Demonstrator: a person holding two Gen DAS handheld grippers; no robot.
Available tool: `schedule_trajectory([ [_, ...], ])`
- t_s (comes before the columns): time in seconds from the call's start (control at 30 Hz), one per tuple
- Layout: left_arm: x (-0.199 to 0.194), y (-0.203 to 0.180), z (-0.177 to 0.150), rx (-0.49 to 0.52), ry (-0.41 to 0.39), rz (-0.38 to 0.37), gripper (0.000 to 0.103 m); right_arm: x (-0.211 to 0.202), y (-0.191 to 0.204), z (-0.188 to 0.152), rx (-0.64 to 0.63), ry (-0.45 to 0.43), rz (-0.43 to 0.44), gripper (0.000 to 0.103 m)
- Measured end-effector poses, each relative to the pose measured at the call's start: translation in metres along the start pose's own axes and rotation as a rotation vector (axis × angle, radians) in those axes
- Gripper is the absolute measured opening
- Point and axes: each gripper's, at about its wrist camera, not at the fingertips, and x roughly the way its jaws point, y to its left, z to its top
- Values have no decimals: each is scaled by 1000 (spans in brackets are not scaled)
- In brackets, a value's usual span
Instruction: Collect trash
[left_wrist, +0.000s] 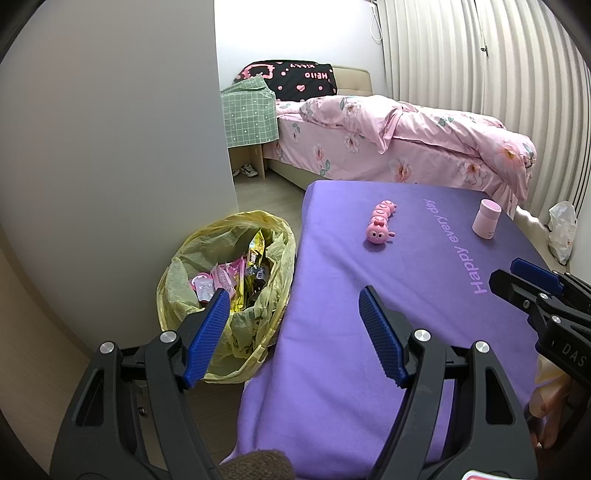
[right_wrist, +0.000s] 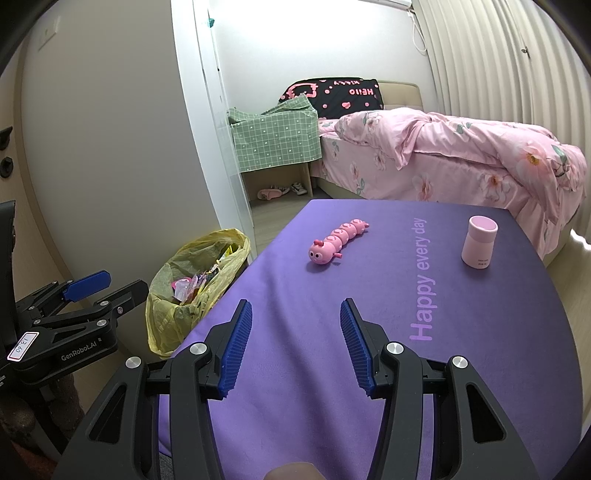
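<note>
A yellow-lined trash bin is standing on the floor just beside the purple table's left edge. Crumpled snack wrappers, pink, yellow and dark, are lying piled inside it.

Both wrist views face the purple table toward the bed.

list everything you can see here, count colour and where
table cloth: 1, purple, over the table
caterpillar toy: 1, pink, mid-table
small cup: 1, pink, upright at the table's far right
trash bin: 1, yellow liner, on the floor left of the table
wrappers: several, mixed colours, in the bin
bed: 1, pink floral, behind the table
white bag: 1, on the floor at right
left gripper: open, empty, over the table's left edge by the bin
right gripper: open, empty, over the table's near part
</note>
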Motion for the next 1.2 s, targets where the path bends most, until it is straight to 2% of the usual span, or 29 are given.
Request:
schedule_trajectory([
  [0.73, -3, -2, -2, 1, 5, -13, 69, 0, 0, -1, 3, 0, -2, 47],
  [0.97, -4, -4, -4, -10, 25, -37, 69, 2, 2, -2, 0, 7, -1, 47],
  [1.03, 3, -3, 0, -5, 47, -70, 69, 4, 1, -1, -4, 19, 0, 47],
  [1.13, 37, -19, 8, 16, 138, -179, 70, 16, -19, 4, -20, 39, -51, 47],
  [1.2, 65, -38, 14, 48, 174, -226, 82, 33, -44, 9, -14, 71, -129, 47],
])
